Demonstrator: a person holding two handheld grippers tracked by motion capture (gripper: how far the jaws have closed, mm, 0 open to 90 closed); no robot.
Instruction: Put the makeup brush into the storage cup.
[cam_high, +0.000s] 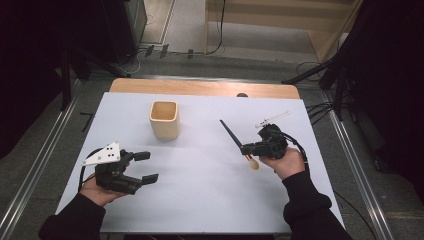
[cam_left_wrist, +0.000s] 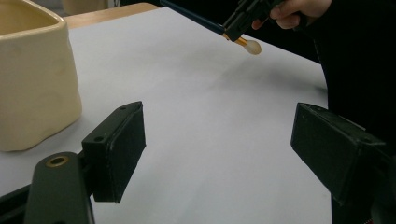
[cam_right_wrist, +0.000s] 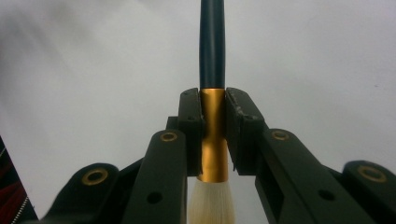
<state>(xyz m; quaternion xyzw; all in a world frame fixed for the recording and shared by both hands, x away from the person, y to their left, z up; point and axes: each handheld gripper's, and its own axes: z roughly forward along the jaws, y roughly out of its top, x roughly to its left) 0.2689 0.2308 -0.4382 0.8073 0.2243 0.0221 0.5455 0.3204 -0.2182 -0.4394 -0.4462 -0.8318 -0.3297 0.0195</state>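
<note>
In the lower left of the high view, the left gripper (cam_high: 148, 167) is hovering just over the white table cover (cam_high: 200, 190), held by the person's left hand (cam_high: 97, 190). Its jaws are standing wide apart and released, with nothing between them. The left gripper view is confirming this: both black pads (cam_left_wrist: 119, 149) are facing each other across bare white surface.

Above centre-left in the high view, a cream square-mouthed cup (cam_high: 164, 120) is standing upright on the cover, well apart from both grippers. In the left gripper view the cup (cam_left_wrist: 32, 79) is occupying the upper left of the frame.

In the right half of the high view, the right gripper (cam_high: 247, 149) is being held by the right hand (cam_high: 287, 162) and is clamping a makeup brush (cam_high: 235, 140). The dark handle is pointing toward the upper left of the frame, and the pale bristle tip is hanging below the jaws, clear of the cover. In the right gripper view, the jaws are clenched on the brush's gold ferrule (cam_right_wrist: 214, 135), with the dark handle rising to the top edge and the white bristles (cam_right_wrist: 211, 203) showing at the bottom. In the left gripper view, the brush (cam_left_wrist: 243, 42) is appearing at the upper centre.
</note>
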